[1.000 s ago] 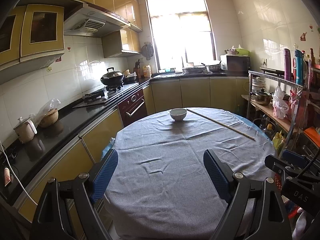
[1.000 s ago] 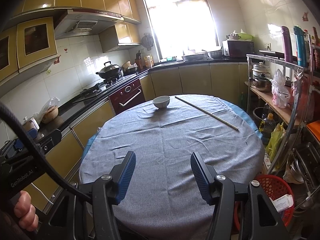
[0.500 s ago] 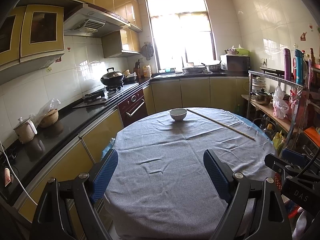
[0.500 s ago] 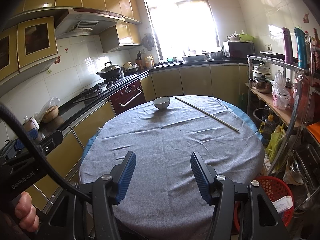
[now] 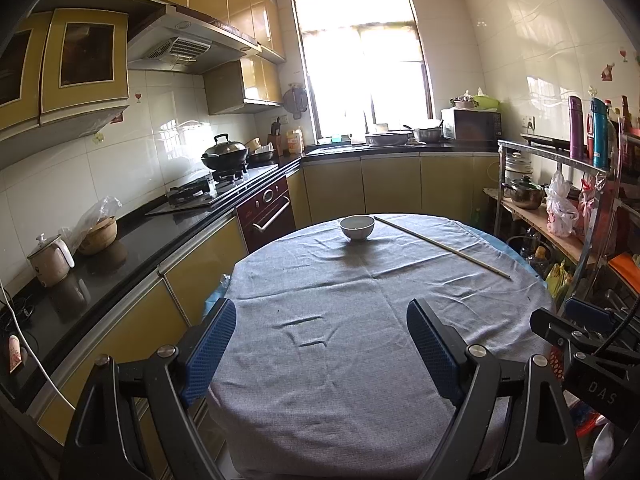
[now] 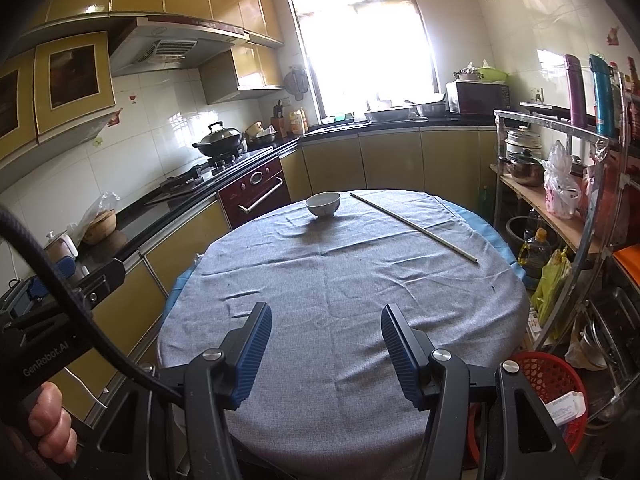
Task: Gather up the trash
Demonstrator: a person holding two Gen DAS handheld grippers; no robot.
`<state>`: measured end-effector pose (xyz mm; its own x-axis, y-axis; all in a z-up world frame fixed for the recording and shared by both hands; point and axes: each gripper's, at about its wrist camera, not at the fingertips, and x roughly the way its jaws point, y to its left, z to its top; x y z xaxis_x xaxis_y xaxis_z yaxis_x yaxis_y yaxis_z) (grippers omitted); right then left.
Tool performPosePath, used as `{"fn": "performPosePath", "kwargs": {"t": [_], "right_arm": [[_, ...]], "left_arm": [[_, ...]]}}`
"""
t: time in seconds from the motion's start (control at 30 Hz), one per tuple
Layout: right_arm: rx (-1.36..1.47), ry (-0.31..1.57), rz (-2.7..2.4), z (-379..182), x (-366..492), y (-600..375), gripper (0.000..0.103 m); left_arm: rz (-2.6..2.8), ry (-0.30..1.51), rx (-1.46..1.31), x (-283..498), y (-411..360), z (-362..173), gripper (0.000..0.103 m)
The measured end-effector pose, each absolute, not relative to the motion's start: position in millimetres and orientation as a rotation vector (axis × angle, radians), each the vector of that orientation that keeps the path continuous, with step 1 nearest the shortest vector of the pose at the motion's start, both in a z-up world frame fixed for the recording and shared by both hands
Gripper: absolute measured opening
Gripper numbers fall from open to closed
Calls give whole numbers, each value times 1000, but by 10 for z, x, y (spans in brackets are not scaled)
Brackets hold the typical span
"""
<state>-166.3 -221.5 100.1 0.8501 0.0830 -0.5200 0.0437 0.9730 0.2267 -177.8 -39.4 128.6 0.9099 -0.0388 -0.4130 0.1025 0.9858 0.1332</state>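
Hovering with both grippers, left (image 5: 320, 344) and right (image 6: 326, 346), gaping wide, empty; stick (image 6: 412, 226) at 1 o'clock looks light, stiff, so pinch mid-length.

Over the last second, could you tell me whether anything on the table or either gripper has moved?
Nothing visibly changed. The left gripper and right gripper hang open and empty over the near edge of the table; the bowl and the long stick lie as before.

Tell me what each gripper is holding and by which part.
Nothing is held. The left gripper and right gripper are both open over the table, nothing between their fingers.
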Motion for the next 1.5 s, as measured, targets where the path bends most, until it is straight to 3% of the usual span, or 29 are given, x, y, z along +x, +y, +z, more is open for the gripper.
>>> {"fn": "performPosePath", "kwargs": {"t": [0.87, 1.5], "right_arm": [[237, 573, 14, 901, -1651, -2251, 61], [195, 615, 14, 664, -1494, -2207, 61]], "left_arm": [[-67, 460, 157, -1711, -397, 1145, 88], [-74, 546, 138, -1494, -403, 724, 88]]}}
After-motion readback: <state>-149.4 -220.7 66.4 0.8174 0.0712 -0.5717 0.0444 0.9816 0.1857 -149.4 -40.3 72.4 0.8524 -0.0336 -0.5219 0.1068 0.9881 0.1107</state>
